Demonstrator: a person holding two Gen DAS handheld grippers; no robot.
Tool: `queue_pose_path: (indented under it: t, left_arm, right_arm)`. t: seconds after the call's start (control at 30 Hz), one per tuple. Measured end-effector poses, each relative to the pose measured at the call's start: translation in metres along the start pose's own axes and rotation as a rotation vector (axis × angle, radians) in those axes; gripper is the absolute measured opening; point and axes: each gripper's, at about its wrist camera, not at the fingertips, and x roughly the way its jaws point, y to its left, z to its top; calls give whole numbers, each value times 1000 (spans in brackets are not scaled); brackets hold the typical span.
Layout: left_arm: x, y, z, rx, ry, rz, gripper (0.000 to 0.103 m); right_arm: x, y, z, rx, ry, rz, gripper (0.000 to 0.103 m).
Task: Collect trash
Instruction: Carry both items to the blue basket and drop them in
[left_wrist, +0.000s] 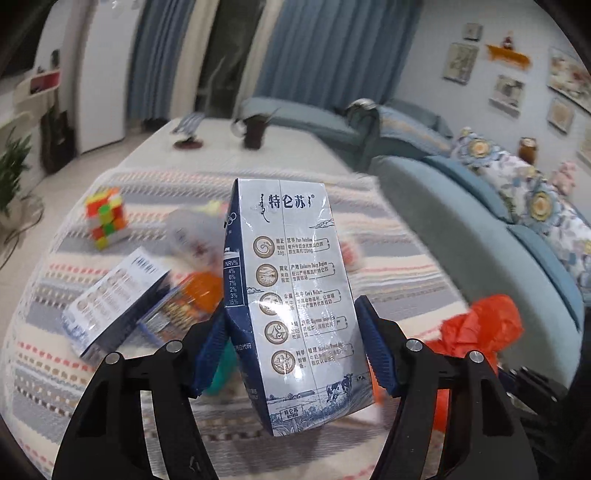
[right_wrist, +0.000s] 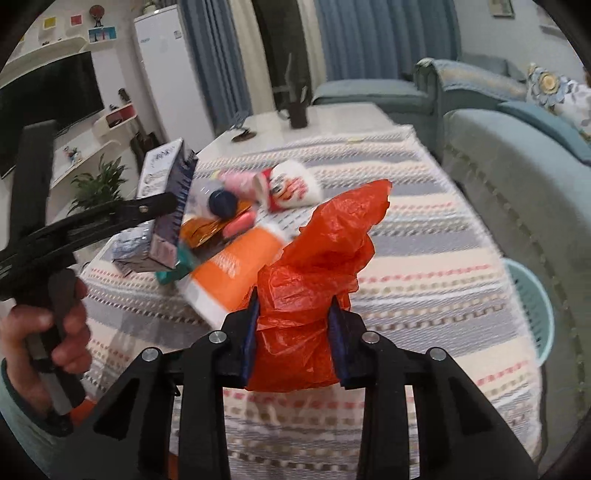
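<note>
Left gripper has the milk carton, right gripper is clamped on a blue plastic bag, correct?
Almost. The left gripper does hold the milk carton, but the plastic bag clamped in the right gripper is orange-red, not blue. The right wrist view shows it between the fingers.

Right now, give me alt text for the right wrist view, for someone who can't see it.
The right hand-held gripper pinches a crumpled orange plastic bag above a striped tablecloth. To the left, the left hand-held gripper holds a blue-and-white milk carton over a pile of wrappers and cartons. A light blue basket sits beside a sofa at the right.
</note>
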Motion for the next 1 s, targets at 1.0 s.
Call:
queue_pose_path:
  t: [1.0]
  left_arm:
    - [167, -312, -2, 209, 207, -382, 65]
  right_arm:
    - [-13, -332, 22, 334, 91, -435, 29]
